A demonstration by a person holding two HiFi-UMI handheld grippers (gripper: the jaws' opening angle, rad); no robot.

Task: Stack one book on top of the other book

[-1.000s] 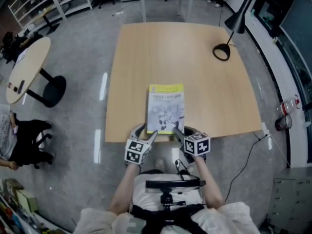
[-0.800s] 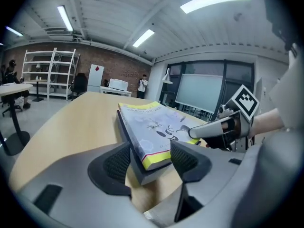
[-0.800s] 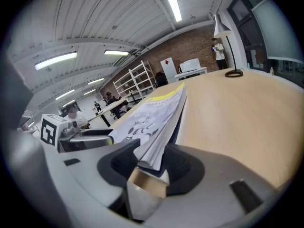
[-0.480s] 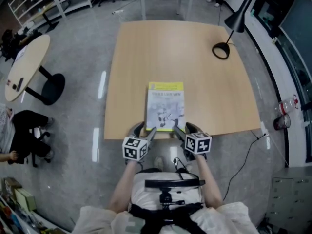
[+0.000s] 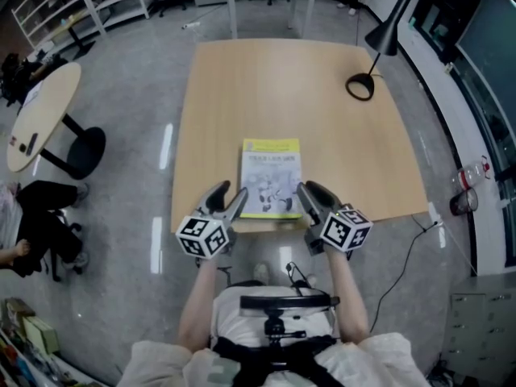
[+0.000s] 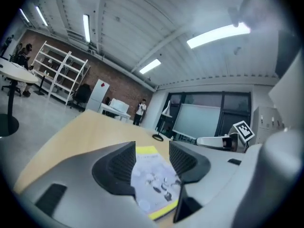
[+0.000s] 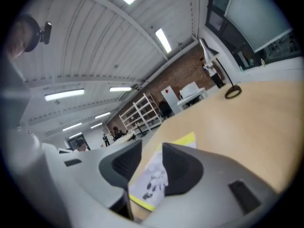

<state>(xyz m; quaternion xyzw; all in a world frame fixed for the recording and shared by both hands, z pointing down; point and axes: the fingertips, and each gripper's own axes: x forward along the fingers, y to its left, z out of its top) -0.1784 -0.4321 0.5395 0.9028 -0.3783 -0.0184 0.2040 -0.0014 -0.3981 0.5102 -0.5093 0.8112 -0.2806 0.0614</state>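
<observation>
The wooden table (image 5: 226,95) fills the middle of the head view. It is bare except for a black desk lamp (image 5: 360,87) at the far right corner and the book (image 5: 272,178). The book lies flat, yellow-bordered cover up, close to the near edge and square to it. I see only this one cover. I cannot tell whether the other book sits hidden beneath it, so I cannot judge if the stack is made.

My left gripper (image 5: 228,202) hangs just beside the book's near left corner, and my right gripper (image 5: 310,198) just beside its near right corner. Both are off the table and pointing roughly level.

The left fingers (image 6: 118,163) stand apart. The book shows through the gap, lying beyond them and not held. The right fingers (image 7: 183,167) have just been closing and now stand partly apart. They also frame the book without pressing on it.

I think the main risk is the table edge. The book lies so near it that a low sweep of either gripper could knock it askew or slide it off toward me. If I come back down, the narrowed right fingers might also catch the cover corner and curl it instead of straddling it.
</observation>
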